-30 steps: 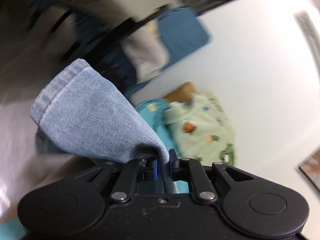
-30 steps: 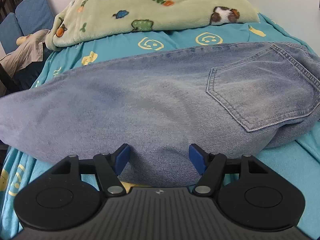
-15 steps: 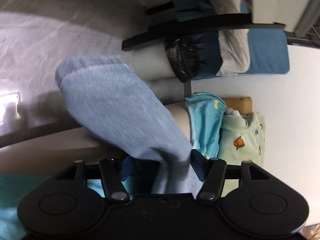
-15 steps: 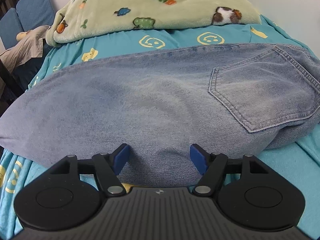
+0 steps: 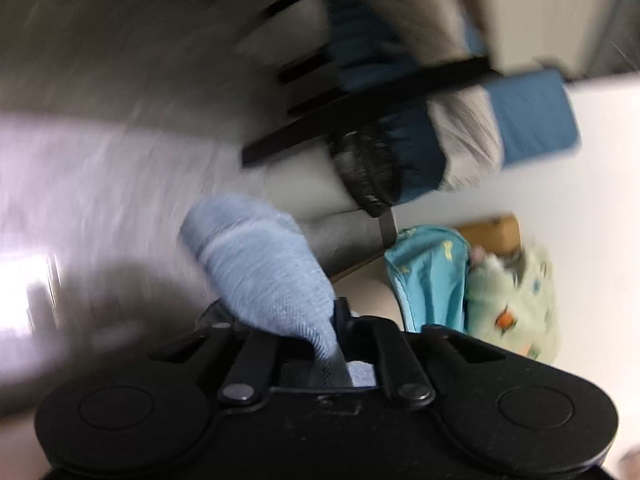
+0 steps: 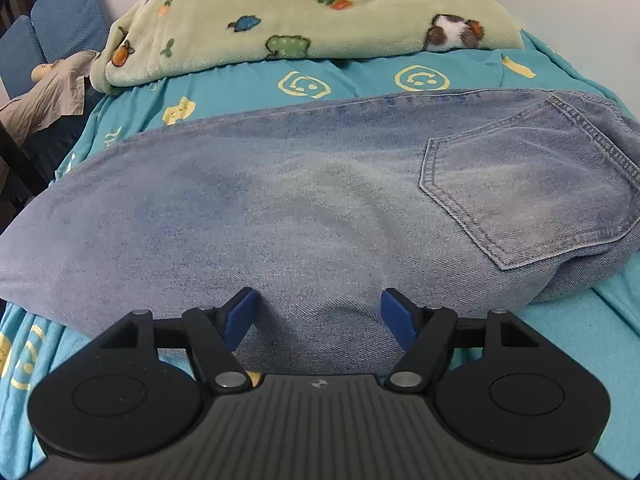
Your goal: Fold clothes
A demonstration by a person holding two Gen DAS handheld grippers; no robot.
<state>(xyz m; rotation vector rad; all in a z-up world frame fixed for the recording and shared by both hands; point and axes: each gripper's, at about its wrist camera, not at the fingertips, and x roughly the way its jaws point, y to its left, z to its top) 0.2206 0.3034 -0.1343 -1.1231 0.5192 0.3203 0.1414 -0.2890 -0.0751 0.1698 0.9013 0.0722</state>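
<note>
Left gripper point(image 5: 338, 320) at lower centre, jaws just closed and pinched on a fold of the jeans point(image 5: 260, 264), right gripper point(image 6: 318, 314) with jaws spread wide over the flat denim, nothing gripped, jeans across mid-frame on teal bedsheet point(image 6: 360, 78), green blanket point(image 6: 304, 12) above.

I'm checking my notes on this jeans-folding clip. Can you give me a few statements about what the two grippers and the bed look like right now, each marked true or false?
1. The left gripper is shut on a fold of denim. True.
2. The right gripper pinches the jeans tightly. False: its jaws stand wide apart over the denim.
3. A back pocket of the jeans faces up. True.
4. The green cartoon blanket lies on top of the jeans. False: it sits beyond them, with a strip of teal bedsheet between.
</note>
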